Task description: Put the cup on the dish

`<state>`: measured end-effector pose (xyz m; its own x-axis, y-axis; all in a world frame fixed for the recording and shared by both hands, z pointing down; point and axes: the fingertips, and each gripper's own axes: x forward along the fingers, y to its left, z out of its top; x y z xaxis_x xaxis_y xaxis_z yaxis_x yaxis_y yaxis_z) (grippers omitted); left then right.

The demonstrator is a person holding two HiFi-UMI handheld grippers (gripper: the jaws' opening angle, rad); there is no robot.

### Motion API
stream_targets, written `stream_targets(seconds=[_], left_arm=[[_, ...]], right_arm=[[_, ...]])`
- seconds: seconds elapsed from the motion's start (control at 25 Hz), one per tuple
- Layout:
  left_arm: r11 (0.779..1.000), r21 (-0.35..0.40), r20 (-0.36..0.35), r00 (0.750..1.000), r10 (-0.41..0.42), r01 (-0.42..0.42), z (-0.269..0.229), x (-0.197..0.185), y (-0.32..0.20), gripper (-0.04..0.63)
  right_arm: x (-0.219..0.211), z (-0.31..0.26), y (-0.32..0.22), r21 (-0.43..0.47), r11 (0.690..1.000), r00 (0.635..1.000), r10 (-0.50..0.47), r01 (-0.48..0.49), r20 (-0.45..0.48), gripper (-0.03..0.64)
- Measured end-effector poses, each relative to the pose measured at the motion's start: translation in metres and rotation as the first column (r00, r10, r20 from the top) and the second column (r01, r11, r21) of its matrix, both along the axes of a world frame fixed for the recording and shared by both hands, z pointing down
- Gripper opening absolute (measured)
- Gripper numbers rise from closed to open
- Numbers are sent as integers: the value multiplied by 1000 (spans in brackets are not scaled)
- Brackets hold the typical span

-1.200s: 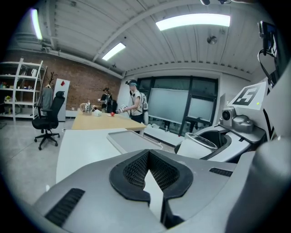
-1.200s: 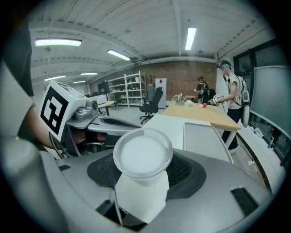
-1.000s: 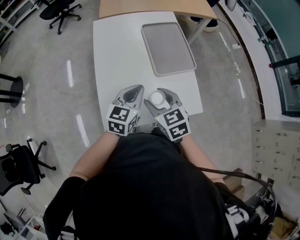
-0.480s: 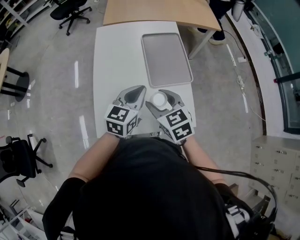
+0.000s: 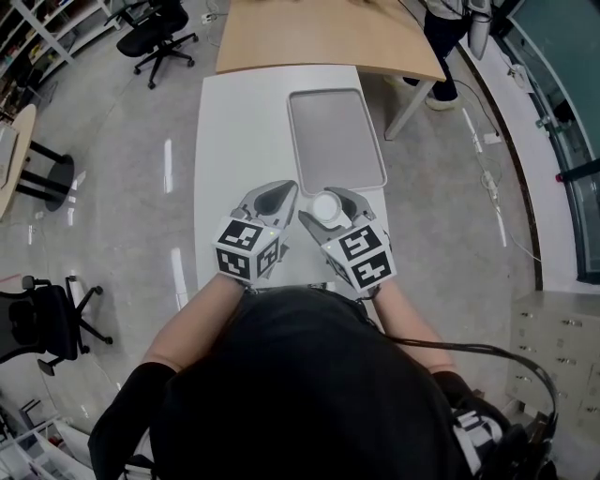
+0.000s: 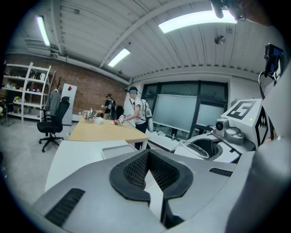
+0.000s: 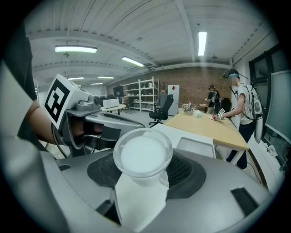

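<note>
A small clear plastic cup with a whitish inside stands upright between the jaws of my right gripper, which is shut on it. In the right gripper view the cup fills the middle, rim up. The dish is a flat grey tray, empty, on the white table just beyond the cup; the same tray lies ahead to the right in the right gripper view. My left gripper hovers beside the right one, its jaws shut with nothing between them.
The white table is narrow, with bare floor on both sides. A wooden table adjoins its far end, where a person stands. Office chairs stand on the floor at the far left.
Both grippers have moved forward along the table with the cup. The cup is now close to the tray's near edge.
</note>
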<state>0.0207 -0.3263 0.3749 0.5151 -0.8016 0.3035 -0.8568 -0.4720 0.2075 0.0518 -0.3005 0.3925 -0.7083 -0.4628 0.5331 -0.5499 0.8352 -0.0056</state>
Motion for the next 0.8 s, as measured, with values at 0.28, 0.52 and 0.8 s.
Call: stream_targets(seconds=[0.28, 0.52, 0.8], left_arm=[[1000, 29, 14, 1000, 2, -2, -16, 8, -10, 6], [999, 44, 21, 1000, 13, -14, -27, 18, -26, 6], [999, 49, 2, 1000, 4, -5, -39, 20, -48, 6]], right_arm=[[2, -16, -11, 32, 999, 1000, 11, -11, 19, 249], [9, -28, -24, 57, 998, 1000, 21, -22, 20, 249], [21, -43, -47, 76, 996, 999, 45, -46, 24, 249]])
